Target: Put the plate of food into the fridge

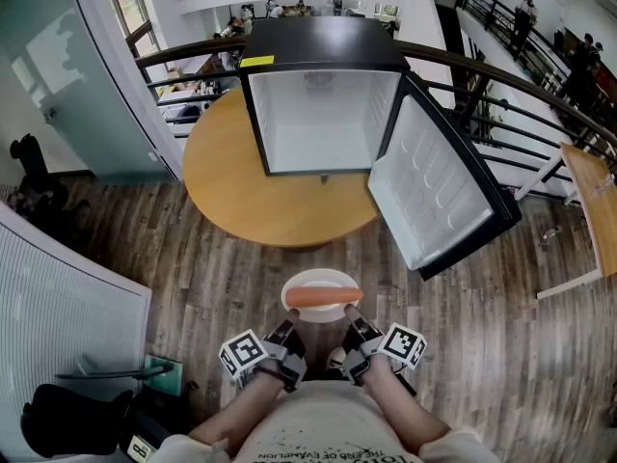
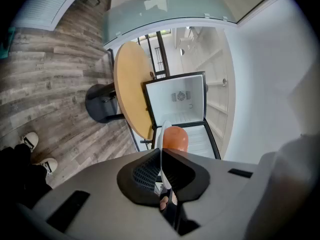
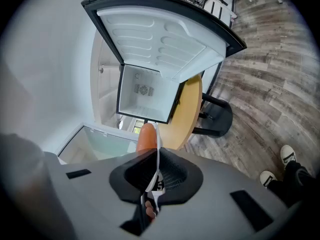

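Risk of tipping the sausage (image 1: 324, 297) off before the far fridge (image 1: 323, 114): grips the plate (image 1: 318, 277) only by its near rim, left gripper (image 1: 289, 328) and right gripper (image 1: 355, 321) clamped there.

The head camera looks steeply down from overhead at the open fridge (image 1: 323, 104) on the round table (image 1: 222, 191). Cameras on the left gripper (image 1: 286, 330) and right gripper (image 1: 354, 322) sit close behind their jaws, rolled sideways, sharing that fridge and table.
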Tool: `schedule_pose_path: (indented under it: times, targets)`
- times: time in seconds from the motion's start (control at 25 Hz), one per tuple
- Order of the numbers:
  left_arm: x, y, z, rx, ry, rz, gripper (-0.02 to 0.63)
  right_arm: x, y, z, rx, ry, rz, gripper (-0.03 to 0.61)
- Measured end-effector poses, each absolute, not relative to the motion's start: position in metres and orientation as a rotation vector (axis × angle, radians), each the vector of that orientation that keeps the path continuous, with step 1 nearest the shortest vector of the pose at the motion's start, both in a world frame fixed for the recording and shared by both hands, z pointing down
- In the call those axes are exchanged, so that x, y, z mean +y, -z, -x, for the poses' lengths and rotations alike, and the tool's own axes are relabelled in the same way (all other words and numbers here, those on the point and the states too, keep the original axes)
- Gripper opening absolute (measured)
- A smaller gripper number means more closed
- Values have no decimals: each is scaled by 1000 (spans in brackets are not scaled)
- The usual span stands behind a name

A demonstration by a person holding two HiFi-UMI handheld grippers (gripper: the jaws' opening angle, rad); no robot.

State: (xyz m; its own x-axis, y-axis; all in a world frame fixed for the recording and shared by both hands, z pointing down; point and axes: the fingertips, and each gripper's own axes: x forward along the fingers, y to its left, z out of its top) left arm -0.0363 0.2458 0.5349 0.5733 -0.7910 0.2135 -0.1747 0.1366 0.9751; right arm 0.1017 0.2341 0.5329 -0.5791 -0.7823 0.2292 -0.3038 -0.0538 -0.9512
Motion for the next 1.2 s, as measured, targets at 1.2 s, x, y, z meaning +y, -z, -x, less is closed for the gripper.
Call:
schedule_pose_path:
  times: [1.2]
  targets:
    - [248,-536,50,-878,528,-1402,31,238,-534,-89,1837,1647,1180,34]
